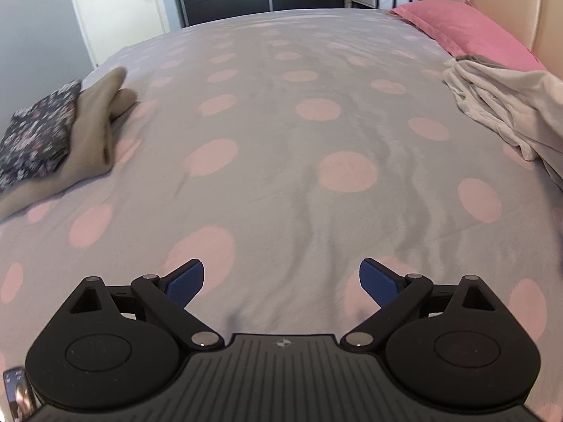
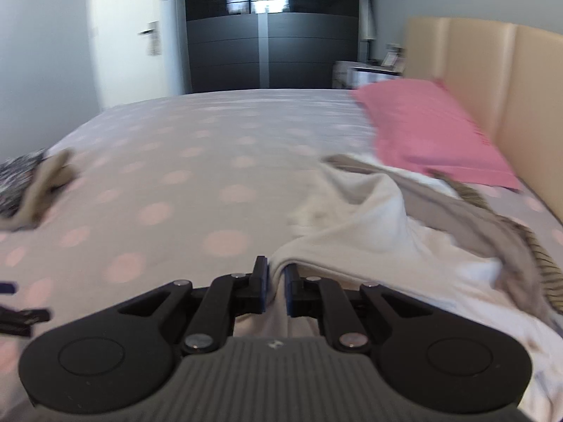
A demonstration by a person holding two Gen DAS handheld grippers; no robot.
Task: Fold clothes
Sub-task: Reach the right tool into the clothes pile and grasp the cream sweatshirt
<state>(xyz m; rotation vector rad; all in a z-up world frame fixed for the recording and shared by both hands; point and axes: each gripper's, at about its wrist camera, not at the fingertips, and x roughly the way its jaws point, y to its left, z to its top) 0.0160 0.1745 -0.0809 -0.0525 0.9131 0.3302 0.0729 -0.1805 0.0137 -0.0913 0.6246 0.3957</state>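
Observation:
My right gripper (image 2: 277, 276) is shut on an edge of a white garment (image 2: 355, 218) and lifts it from a rumpled pile on the right side of the bed. A beige garment (image 2: 468, 218) and a striped one (image 2: 542, 263) lie in that pile. My left gripper (image 1: 281, 281) is open and empty, low over the grey bedspread with pink dots (image 1: 281, 133). The same pile shows at the right in the left wrist view (image 1: 503, 105). The left gripper's tip shows at the left edge of the right wrist view (image 2: 17, 311).
A folded stack, a dark floral garment (image 1: 35, 137) on a tan one (image 1: 95, 130), lies at the bed's left edge. A pink pillow (image 2: 429, 130) rests against the beige headboard (image 2: 492, 70). A dark wardrobe (image 2: 271, 42) and white door (image 1: 116, 3) stand beyond the bed.

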